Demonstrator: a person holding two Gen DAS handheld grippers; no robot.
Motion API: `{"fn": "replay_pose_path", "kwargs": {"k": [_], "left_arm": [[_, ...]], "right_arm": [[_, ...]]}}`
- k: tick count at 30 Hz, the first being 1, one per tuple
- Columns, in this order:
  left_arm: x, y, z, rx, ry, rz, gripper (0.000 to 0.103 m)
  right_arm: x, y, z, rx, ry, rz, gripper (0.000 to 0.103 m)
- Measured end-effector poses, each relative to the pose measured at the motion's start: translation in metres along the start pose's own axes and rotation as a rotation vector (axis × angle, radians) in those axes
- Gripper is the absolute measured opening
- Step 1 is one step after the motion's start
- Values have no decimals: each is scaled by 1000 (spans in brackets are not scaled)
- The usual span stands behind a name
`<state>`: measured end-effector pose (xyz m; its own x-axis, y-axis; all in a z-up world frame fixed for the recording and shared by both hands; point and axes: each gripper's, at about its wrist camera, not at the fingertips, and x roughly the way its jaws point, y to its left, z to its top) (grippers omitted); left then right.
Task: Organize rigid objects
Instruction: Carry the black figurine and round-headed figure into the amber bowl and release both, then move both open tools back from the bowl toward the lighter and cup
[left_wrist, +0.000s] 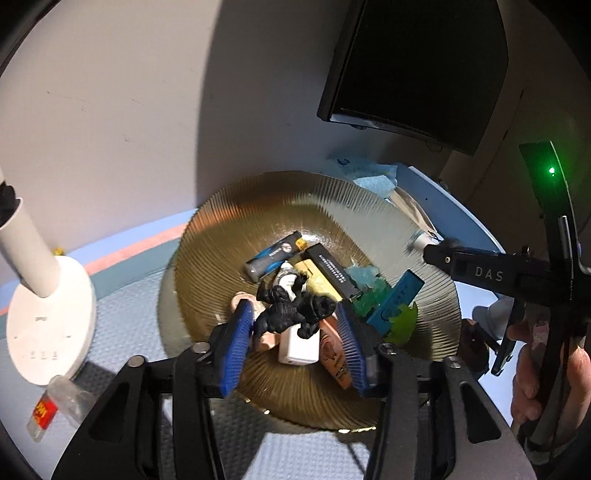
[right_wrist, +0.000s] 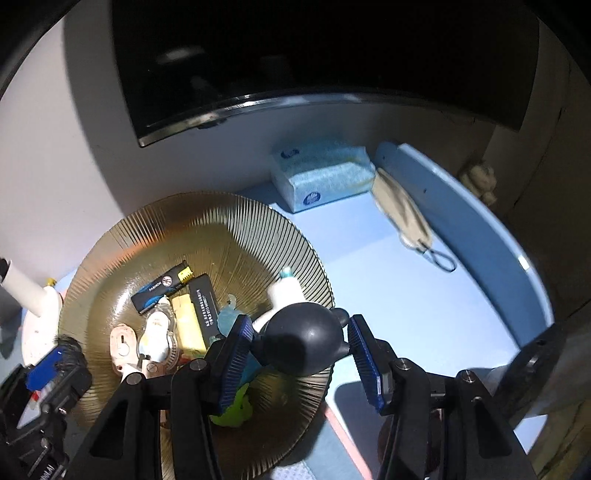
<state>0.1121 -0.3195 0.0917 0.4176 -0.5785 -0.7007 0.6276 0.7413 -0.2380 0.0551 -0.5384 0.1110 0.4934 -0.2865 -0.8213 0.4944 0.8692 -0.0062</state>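
Observation:
A ribbed golden glass plate holds several small things: a blue-black lighter, a black box, a yellow bar and a blue card. My left gripper is shut on a black gorilla figure above a white block. My right gripper is shut on a black rubber air-blower bulb with a white nozzle, over the plate's right edge.
A white lamp base stands left of the plate. A blue tissue pack and a beige face mask lie at the back of the blue table. A dark monitor hangs above.

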Motion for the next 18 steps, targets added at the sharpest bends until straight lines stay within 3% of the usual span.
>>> {"fn": "replay_pose_path", "kwargs": {"k": [1,3,10,18], "left_arm": [[-3,1,1,-13,-7,-4,79],[-15,4,0,-35,-55,-2,86],[-85,29,-17,-94,-128,25,86],[-177,74,-73,-187,-199,129,86]], "right_arm": [[-2,-4,0,14,-2,15,56],[-12,-7,-1,20,-29,12,60],[-81,8,-16,-46,-177,21,61],[-118,49,-52,-93,-154,174,62]]}}
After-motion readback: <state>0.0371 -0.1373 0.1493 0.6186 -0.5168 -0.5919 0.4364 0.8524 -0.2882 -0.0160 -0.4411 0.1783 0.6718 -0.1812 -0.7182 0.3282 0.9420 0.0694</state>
